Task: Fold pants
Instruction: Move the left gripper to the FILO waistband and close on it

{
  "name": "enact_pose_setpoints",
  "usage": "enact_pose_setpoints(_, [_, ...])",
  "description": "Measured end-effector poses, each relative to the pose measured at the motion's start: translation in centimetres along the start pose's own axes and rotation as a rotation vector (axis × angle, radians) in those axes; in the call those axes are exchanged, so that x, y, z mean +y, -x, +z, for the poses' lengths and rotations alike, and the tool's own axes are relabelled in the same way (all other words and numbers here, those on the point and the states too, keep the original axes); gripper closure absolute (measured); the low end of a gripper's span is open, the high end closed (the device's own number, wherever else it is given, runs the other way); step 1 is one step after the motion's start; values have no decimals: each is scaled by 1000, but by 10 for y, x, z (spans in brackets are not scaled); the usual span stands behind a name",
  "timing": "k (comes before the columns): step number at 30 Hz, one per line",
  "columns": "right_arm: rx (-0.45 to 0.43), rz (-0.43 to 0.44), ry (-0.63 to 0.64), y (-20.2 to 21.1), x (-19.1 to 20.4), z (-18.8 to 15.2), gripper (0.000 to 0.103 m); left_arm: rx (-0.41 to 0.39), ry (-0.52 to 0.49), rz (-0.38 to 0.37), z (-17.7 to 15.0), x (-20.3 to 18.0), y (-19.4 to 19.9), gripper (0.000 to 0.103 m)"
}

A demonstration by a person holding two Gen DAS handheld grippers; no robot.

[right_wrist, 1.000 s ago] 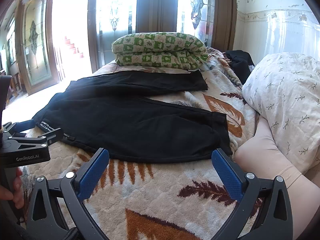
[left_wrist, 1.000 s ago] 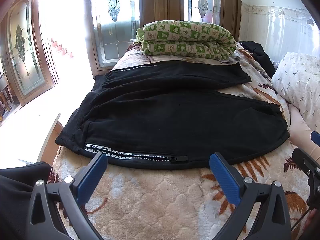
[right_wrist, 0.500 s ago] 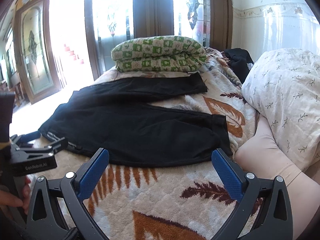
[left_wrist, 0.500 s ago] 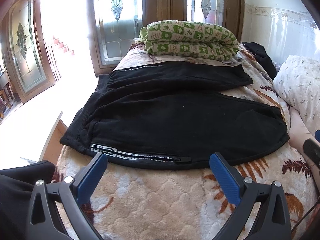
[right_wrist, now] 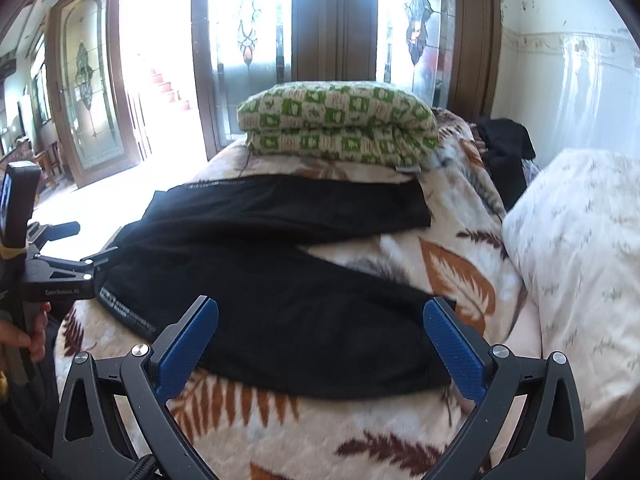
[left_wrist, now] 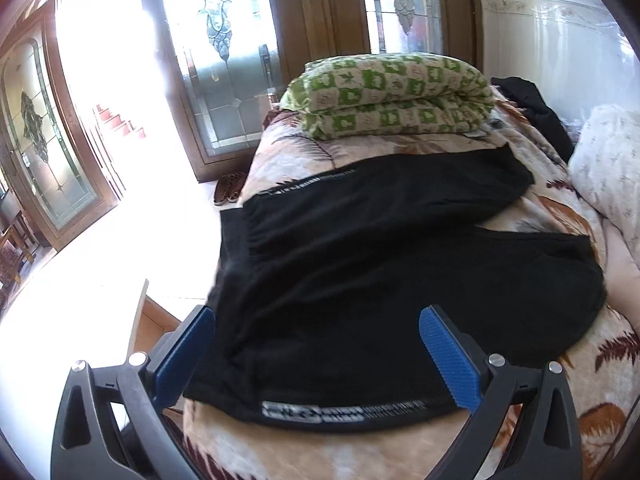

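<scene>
Black pants (left_wrist: pixel 400 272) spread flat on the bed (right_wrist: pixel 320 420), both legs splayed toward the pillow (right_wrist: pixel 580 240), waistband at the bed's left edge, far leg ending just beside a folded green-checked quilt (right_wrist: pixel 340 128). Not yet folded.

Left hand-held gripper (left_wrist: pixel 316 356) wide open, empty, hanging over the near hip and the printed side stripe (left_wrist: pixel 344 410). Right hand-held gripper (right_wrist: pixel 320 348) likewise wide open, gripping nothing, poised over the near leg close to its cuff (right_wrist: pixel 436 344).

Risks, as judged from here:
- Pinching only the top layer at hip or cuff, so the leg peels apart instead of lifting whole; thick dark fabric hides the seam line.
- Catching the plush bed cover along with the cloth, since the pants lie flush on it.
- Waistband corner overhanging the bed edge; a one-sided pull likely to drag the garment off toward the floor.
- Uneven lift between the two sides, leaving the near leg skewed over the far one.

Writing: "GenRobot.AI" legible on the left device body (right_wrist: pixel 60 292) in the right wrist view. White lettering on the side stripe too blurred to read.
</scene>
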State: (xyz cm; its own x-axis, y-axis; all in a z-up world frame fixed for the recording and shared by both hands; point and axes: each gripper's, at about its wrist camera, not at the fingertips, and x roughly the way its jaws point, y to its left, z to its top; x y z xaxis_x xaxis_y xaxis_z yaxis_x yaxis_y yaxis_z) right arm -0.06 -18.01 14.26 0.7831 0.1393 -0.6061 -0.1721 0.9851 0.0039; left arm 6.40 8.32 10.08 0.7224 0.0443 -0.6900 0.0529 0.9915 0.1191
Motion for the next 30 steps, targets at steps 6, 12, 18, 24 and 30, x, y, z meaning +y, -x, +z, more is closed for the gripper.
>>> enact_pose_setpoints(6, [20,20,-10,-18,5,4,0,14,54,-17,7,18,-19,0])
enact_pose_setpoints(12, [89,49,12,-43,10,1,0,75,43,-41,16,25,-45,0])
enact_pose_setpoints(18, [132,102,6,-67,6,11,0,95,55,-47,20,36,-63,0])
enact_pose_setpoints(24, [150,93,24,-89,0,20,0,125,44,-56,28,63,-81,0])
enact_pose_setpoints(30, [165,98,17,-114,-2,24,0,158,13,-55,42,89,-105,0])
